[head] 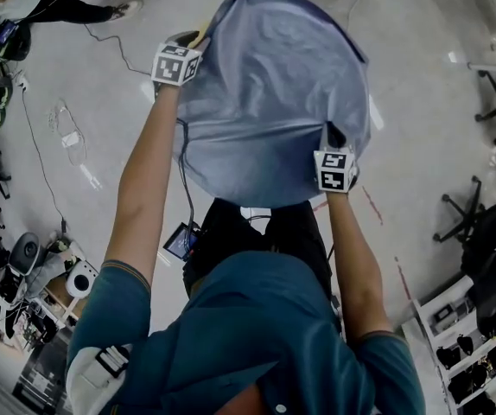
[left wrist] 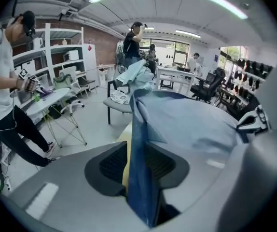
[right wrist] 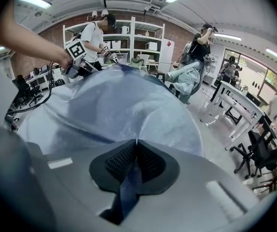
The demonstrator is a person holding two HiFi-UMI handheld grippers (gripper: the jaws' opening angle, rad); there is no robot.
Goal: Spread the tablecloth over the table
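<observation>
Tablecloth: the blue-grey fabric tablecloth (head: 274,93) lies domed over the round table and covers nearly all of it. Creases run in toward the near right hem. It looks about spread, though not smoothed. A one-sided tug from here would likely drag it off-centre.

Table: only a pale yellow edge of the table (head: 200,36) shows, at the far left rim. That is the side most likely to end up bare if the cloth shifts right.

Left gripper: the left gripper (left wrist: 137,166) has its jaws standing apart. A fold of hem stands upright between the pads, and a gap shows on one side of it, so the fold is not pinched. If the gripper is lifted away carelessly, a pad could snag the fold and flip the hem back.

Right gripper: the right gripper (right wrist: 134,166) has its jaws closed on a pinch of hem. With this as the only grip, any pull skews the cloth toward it.
</observation>
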